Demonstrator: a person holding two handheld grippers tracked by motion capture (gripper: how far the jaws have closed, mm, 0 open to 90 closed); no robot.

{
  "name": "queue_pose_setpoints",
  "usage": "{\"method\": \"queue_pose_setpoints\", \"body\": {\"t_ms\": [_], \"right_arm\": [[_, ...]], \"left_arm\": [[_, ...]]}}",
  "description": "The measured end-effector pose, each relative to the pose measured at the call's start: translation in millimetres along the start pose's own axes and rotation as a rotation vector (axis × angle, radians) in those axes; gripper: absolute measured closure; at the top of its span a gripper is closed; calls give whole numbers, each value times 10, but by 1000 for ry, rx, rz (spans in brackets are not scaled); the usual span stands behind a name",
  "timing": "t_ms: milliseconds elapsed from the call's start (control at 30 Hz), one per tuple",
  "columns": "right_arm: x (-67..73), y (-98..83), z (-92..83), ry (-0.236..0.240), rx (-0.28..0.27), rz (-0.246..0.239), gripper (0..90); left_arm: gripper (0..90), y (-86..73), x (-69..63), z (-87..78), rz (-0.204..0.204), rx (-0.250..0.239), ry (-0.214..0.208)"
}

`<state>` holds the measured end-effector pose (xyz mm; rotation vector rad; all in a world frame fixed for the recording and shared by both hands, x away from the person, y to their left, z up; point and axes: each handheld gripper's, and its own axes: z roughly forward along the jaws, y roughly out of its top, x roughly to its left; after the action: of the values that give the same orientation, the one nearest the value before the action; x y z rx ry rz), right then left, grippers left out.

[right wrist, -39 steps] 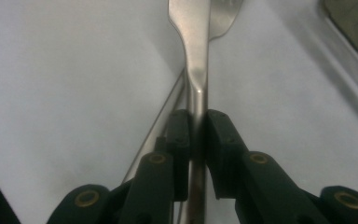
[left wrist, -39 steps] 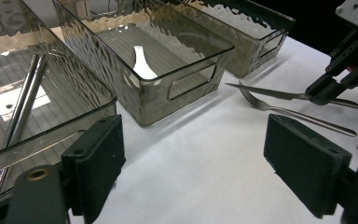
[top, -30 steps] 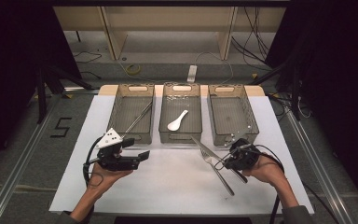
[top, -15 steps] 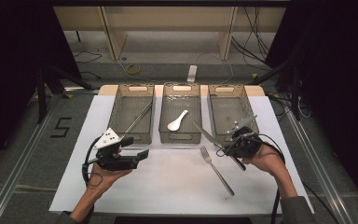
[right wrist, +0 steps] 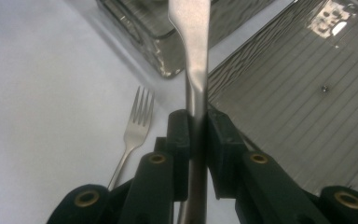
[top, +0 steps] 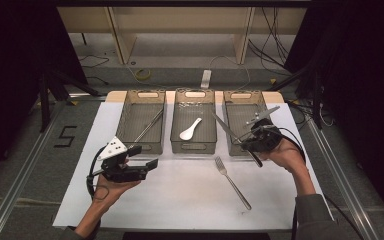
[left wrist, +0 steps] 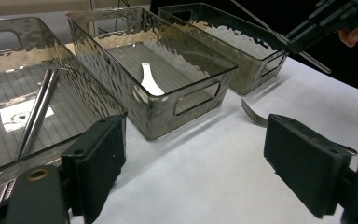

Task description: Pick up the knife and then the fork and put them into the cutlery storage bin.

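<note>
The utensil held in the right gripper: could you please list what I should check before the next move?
1. Right gripper shut firmly on the utensil: ok.
2. Right bin bare inside: ok.
3. Utensil lined up with that bin's length: not ok, it slants across the rim.
4. Fork on the table, apart from the right hand: ok.
5. Left gripper open, holding nothing, away from the bins: ok.
</note>
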<state>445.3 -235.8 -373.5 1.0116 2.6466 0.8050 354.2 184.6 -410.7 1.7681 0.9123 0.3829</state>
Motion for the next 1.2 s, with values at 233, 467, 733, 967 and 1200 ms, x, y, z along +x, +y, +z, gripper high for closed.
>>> {"method": "queue_pose_setpoints", "body": {"t_ms": [233,467,733,967,1200], "right_arm": [[-87,128,-22,-15,-20,23,807],[-245,232,-25,-49,-34,77,807],[-390,338,-4,-69,-19,115,807],[-494,417,44,-84,-23,145,806],[-580,449,95,-101,-18,180,806]], "left_arm": [[196,-2,7,-3,-3,-5,4],[196,-2,3,0,-6,-10,6],[196,-1,9,-5,-4,-11,7],[196,-1,3,-1,-4,-13,5],[196,2,8,-8,-1,-17,5]]}}
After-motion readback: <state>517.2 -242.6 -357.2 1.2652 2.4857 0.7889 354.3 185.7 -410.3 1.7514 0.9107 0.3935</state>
